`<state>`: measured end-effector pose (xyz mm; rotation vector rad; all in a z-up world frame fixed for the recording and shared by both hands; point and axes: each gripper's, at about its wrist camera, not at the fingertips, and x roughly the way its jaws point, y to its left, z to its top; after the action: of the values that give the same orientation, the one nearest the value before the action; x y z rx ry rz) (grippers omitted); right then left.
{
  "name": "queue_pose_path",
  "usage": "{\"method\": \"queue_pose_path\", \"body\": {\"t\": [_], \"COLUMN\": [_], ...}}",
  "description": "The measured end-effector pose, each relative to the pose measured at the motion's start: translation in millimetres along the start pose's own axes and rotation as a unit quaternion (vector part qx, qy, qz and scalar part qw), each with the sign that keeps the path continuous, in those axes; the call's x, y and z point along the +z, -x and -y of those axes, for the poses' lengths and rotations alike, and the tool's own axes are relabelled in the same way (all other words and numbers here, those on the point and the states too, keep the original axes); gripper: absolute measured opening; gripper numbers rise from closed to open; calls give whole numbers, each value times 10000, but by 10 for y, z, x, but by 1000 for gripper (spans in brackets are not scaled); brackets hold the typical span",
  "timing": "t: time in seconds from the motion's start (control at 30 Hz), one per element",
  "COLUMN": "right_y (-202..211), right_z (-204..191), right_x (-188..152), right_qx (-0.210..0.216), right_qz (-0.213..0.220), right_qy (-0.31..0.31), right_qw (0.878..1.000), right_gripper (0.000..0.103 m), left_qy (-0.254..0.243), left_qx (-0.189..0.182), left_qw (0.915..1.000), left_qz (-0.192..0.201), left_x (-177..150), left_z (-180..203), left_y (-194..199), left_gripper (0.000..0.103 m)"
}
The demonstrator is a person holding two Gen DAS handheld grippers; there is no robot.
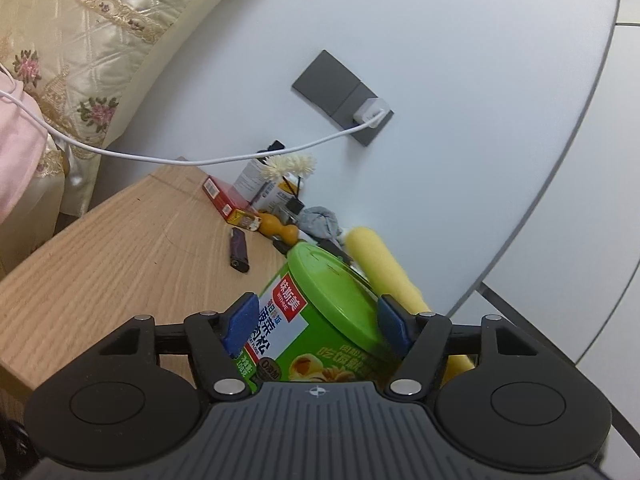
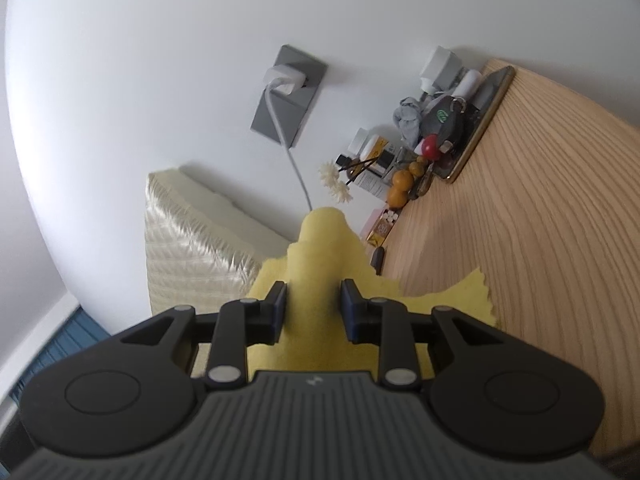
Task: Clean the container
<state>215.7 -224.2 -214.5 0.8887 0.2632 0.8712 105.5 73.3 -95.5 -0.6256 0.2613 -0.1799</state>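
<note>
Left gripper (image 1: 318, 320), bottom centre of its view, pinches a green cylindrical can with a green plastic lid (image 1: 320, 320) w/ blue pads (image 1: 242, 322) on both sides; can is tilted, lid facing up-right. Just behind it, right of centre, a rolled yellow cloth (image 1: 384, 268) touches the lid edge. Beyond, mid-frame, a wooden tabletop (image 1: 120, 264) w/ a dark purple lighter (image 1: 239, 250), red box (image 1: 230, 202) and orange gourd (image 1: 280, 230). Right gripper (image 2: 313, 308), bottom centre of its view, is clamped on the same yellow cloth (image 2: 316, 280), which bunches up between the pads. Grey wall socket w/ white charger (image 2: 286, 80) at upper centre.
</note>
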Motion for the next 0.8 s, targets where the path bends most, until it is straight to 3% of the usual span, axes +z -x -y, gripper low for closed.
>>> {"method": "queue_pose_path", "body": {"t": [0.17,0.5,0.8], "right_y": [28,-364,-15], "right_z": [-34,68,9], "right_x": [-34,158,54], "right_qx": [-33,-55,21], "right_qz": [6,-62,-231], "right_qy": [47,77,55], "right_qw": [10000,9999,9997], "right_gripper": [30,30,31], "left_qy": [-99,-179,-171], "left_qx": [1,-26,-5], "left_qw": [9999,9998,9998], "left_qz": [-22,24,31], "left_x": [-8,-38,-39], "left_z": [12,14,32], "left_y": [12,32,29], "left_gripper": [69,70,70]}}
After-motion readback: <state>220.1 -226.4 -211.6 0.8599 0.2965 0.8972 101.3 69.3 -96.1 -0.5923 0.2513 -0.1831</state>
